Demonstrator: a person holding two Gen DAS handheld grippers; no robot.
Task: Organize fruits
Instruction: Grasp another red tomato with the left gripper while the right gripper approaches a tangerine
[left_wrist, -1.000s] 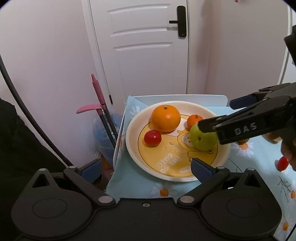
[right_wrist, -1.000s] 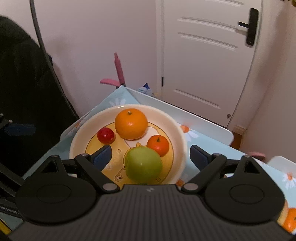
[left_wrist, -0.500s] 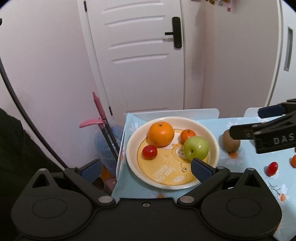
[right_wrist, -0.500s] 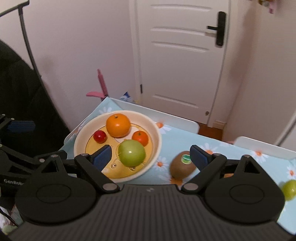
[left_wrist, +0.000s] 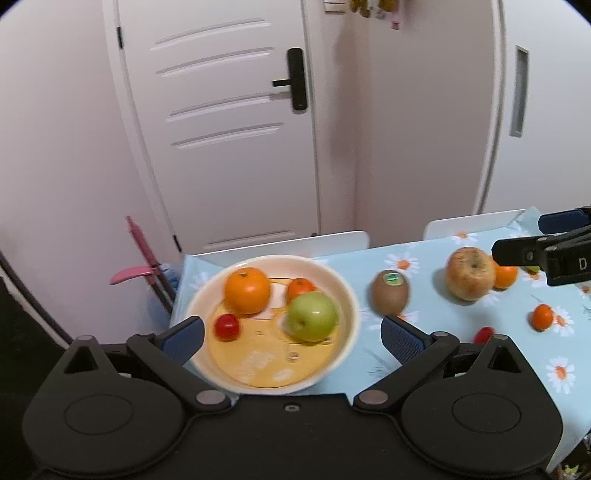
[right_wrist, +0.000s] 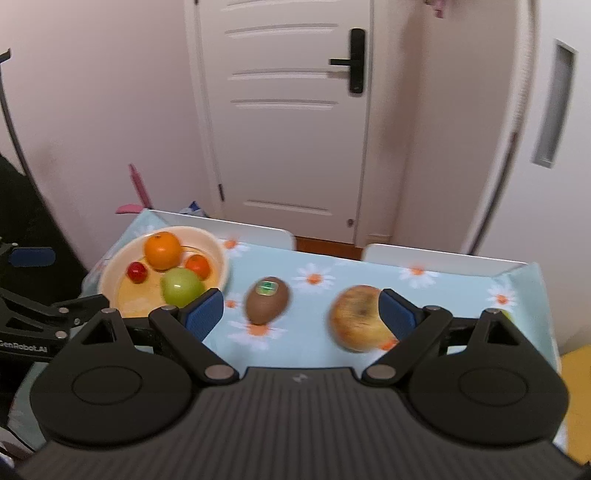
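Pale pink walls and a white panelled door (left_wrist: 236, 136) stand behind a table spread with a light-blue daisy-print cloth (right_wrist: 443, 288), where we are sorting fruit with a handheld gripper in each hand.

On the cloth's left end sits a cream plate (left_wrist: 343, 295) with a yellow centre, holding a large orange (left_wrist: 246, 290), a small mandarin (left_wrist: 300, 288), a red cherry tomato (left_wrist: 226, 326) and a green apple (left_wrist: 312, 315), which lies at the plate's right side just beside the mandarin. A kiwi (left_wrist: 390, 290) with a green sticker lies on the cloth just right of the plate, and a russet apple (left_wrist: 470, 272) rests farther right.

Our left gripper (left_wrist: 291, 334) hangs over the plate's near rim, jaws wide apart and holding nothing. Our right gripper (right_wrist: 301, 310) hangs above the stretch between kiwi and russet apple, jaws likewise spread wide and empty; its right finger pad (right_wrist: 394, 314) overlaps the russet apple in the picture.

Only the left view shows the fruit beyond the russet apple: an orange fruit (left_wrist: 506, 275) half hidden behind it, another small mandarin (left_wrist: 542, 316) on the cloth, and a second red tomato (left_wrist: 483, 334). Only the right view shows the far-right corner of the cloth, where a sliver of something green (right_wrist: 504, 314) peeks out past the gripper's linkage.

A second ago the right gripper's jaws straddled the green apple on the plate; now it has pulled back to the right, and both cameras take in far more of the table.
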